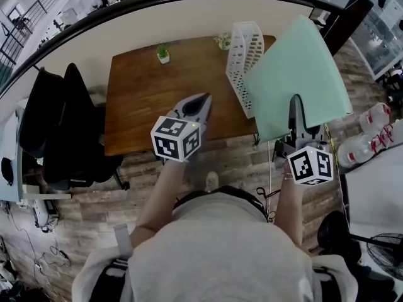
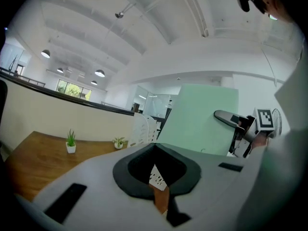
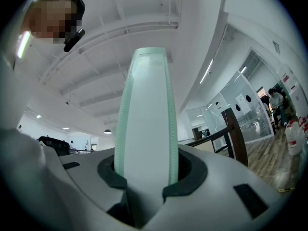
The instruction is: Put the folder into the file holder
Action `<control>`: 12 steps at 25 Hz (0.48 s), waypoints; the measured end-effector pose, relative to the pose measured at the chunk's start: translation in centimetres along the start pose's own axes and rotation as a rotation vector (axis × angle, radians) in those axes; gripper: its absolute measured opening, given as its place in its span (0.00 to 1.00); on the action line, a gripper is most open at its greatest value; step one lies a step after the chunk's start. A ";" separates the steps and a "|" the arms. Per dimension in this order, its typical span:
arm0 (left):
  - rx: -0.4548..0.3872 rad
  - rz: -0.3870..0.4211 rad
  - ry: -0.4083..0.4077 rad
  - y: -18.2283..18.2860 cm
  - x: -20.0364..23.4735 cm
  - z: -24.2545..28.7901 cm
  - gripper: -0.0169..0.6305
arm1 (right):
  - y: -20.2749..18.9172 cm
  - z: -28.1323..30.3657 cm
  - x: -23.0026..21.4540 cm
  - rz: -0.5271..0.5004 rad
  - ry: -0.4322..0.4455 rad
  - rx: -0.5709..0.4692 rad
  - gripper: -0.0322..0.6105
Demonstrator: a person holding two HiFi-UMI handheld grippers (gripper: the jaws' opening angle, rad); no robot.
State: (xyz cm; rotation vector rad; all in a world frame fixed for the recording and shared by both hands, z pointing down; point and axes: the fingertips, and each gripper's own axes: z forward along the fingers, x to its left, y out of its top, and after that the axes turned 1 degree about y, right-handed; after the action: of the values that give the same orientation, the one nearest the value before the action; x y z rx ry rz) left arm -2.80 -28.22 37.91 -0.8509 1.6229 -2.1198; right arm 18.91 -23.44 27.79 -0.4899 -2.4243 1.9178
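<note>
right tool (image 1: 296, 109) pinches the near edge of the green folder (image 1: 299, 74), looks light and bendy, might sway; left tool (image 1: 200, 102) closed, empty.

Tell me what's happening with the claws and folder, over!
Right claw shut on green folder, held up. Left claw shut, empty. File holder on table, nothing blocking it.

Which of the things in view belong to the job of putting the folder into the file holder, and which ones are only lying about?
For the job:
- green folder, held in the right gripper
- white file holder, standing on the table
- left gripper, holding nothing

Lying about:
- two small potted plants
- black chair
- water bottles
- fan
</note>
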 end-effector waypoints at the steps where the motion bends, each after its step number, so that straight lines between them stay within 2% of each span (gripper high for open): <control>1: -0.002 0.003 -0.002 0.3 0.2 0.7 0.05 | 0.2 0.5 -0.6 -0.001 -0.005 -0.007 0.31; 6: 0.000 0.017 -0.009 1.4 0.8 3.9 0.05 | 0.3 2.9 -2.8 0.007 -0.012 -0.033 0.31; 12: -0.009 0.018 0.018 2.3 2.3 5.7 0.05 | -0.2 6.0 -3.2 0.017 0.029 -0.038 0.31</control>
State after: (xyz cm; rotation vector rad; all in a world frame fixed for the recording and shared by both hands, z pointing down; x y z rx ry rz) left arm -1.12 -34.59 37.31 -0.8201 1.6443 -2.1151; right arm 20.74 -30.00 27.12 -0.5380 -2.4508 1.8610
